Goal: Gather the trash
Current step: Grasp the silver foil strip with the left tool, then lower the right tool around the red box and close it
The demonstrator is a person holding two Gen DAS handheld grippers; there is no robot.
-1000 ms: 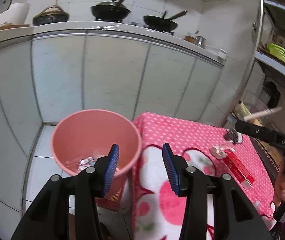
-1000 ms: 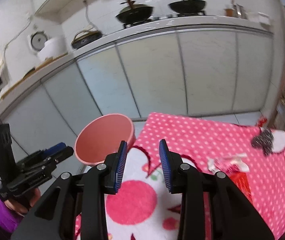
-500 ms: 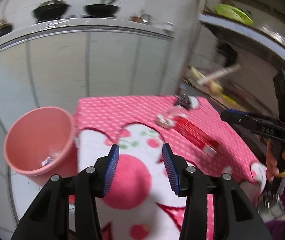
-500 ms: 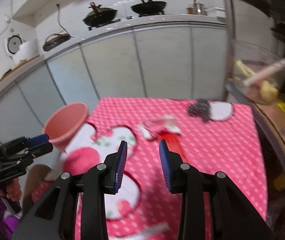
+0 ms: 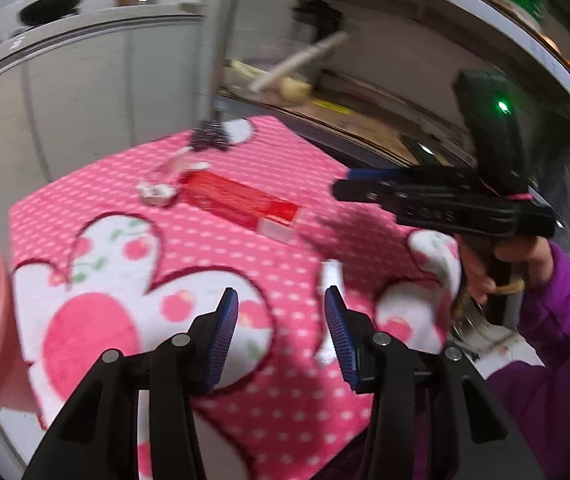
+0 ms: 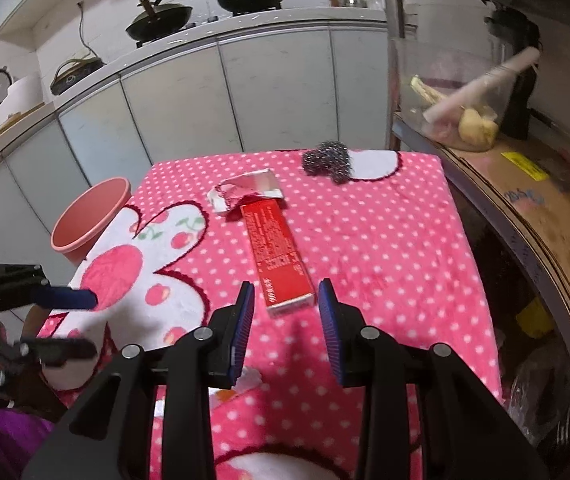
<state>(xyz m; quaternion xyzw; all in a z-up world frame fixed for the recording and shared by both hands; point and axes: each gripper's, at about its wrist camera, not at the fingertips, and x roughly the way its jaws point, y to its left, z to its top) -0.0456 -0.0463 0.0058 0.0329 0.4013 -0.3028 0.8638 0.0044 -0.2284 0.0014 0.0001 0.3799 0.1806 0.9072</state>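
Note:
A long red box (image 6: 279, 256) lies on the pink dotted cloth (image 6: 385, 248), with a crumpled white-and-red wrapper (image 6: 245, 194) at its far end and a steel scourer (image 6: 327, 162) beyond. My right gripper (image 6: 285, 322) is open and empty, just short of the box's near end. My left gripper (image 5: 281, 336) is open and empty over the cloth's near part; it shows at the left in the right wrist view (image 6: 65, 300). The box (image 5: 241, 204), wrapper (image 5: 161, 188) and scourer (image 5: 209, 140) show blurred in the left wrist view. The pink bin (image 6: 89, 216) stands at the table's left.
A small white scrap (image 6: 249, 380) lies on the cloth under my right gripper. A metal shelf (image 6: 525, 216) with a clear container and cardboard runs along the table's right. White cabinets (image 6: 269, 92) with pans on the counter stand behind.
Both views have swung right, from the bin toward the table. My right gripper has come down close to the red box. My left gripper has moved from above the bin over the cloth.

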